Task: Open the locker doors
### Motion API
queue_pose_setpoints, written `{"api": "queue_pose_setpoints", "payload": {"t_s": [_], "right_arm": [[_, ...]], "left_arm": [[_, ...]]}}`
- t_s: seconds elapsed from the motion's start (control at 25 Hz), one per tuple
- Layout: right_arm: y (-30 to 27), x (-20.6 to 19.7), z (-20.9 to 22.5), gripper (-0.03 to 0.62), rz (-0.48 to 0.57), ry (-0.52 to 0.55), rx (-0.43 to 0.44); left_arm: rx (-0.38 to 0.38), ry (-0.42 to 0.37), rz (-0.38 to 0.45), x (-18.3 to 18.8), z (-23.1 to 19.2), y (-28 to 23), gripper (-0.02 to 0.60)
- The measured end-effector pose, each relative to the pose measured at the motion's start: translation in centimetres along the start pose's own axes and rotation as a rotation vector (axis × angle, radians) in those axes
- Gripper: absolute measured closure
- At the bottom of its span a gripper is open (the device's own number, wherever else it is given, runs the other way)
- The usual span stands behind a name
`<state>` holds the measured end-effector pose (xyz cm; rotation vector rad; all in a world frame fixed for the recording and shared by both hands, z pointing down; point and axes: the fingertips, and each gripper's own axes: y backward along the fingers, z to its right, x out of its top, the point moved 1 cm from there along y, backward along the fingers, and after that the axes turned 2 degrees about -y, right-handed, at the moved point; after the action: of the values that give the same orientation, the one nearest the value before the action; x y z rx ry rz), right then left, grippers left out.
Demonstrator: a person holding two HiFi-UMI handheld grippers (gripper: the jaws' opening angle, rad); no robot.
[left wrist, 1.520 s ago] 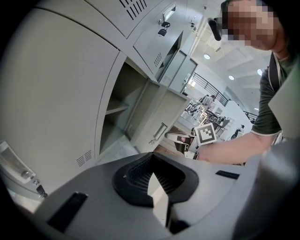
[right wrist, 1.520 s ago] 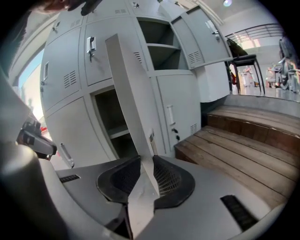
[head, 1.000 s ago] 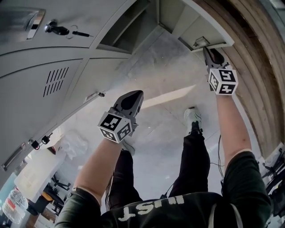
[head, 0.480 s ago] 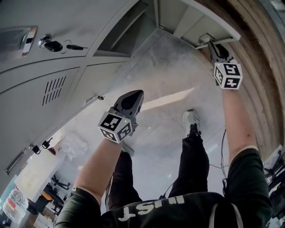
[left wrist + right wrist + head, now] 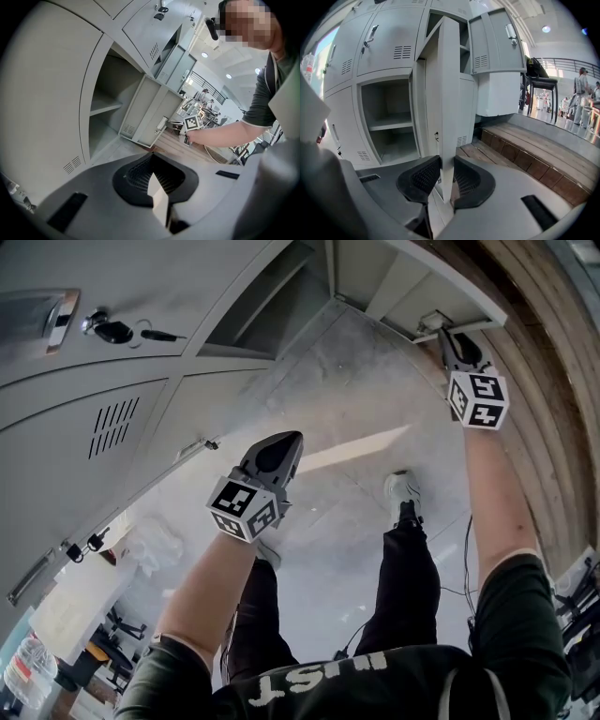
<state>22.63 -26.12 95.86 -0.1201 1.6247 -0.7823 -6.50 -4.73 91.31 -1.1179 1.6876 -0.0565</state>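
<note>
Right gripper view: we see the right gripper (image 5: 446, 177) with its jaws drawn narrow onto the free edge of an open locker door (image 5: 450, 93), one ribbed pad on each face of the sheet metal. Gripping the edge far from the hinge gives, in our judgement, the longest lever for swinging the door. To its left an open compartment (image 5: 389, 117) shows its shelf.

Head view: the same gripper (image 5: 457, 345) meets the door (image 5: 422, 301) at upper right with the arm fully extended. The door stands well out from the locker bank, so we judge this swing nearly complete.

The left gripper (image 5: 274, 452) hangs in open air above the floor (image 5: 356, 512), touching nothing. In the left gripper view its jaws lie together and empty. We read this as a waiting posture, kept apart from the working arm.

The closed doors (image 5: 75, 427) at left, one with a key (image 5: 112, 331) in its lock, are not yet opened.
</note>
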Motion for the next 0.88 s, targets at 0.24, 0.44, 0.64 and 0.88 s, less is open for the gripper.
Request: {"api": "queue_pose_setpoints", "payload": {"t_s": [0.24,0.44,0.64,0.88], "right_arm": [[0.4,-0.6,0.4,0.459,0.004,-0.091,-0.044],[2.3,-4.3,-1.0,0.445,-0.053,-0.147,-0.058],[5.2,-8.8,-4.9,0.444,-0.131,-0.167,-0.021],[8.8,-8.4,-10.6,0.447,-0.165,-0.159,0.071]], "left_arm": [[0.005,-0.003,0.016,0.2,-0.2,0.6,0.575],[0.008,-0.014,0.019,0.3,-0.1,1.4,0.575],[-0.003,-0.034,0.028,0.8,0.5,2.3,0.575],[-0.014,-0.049,0.062,2.8,2.1,4.8,0.575]]}}
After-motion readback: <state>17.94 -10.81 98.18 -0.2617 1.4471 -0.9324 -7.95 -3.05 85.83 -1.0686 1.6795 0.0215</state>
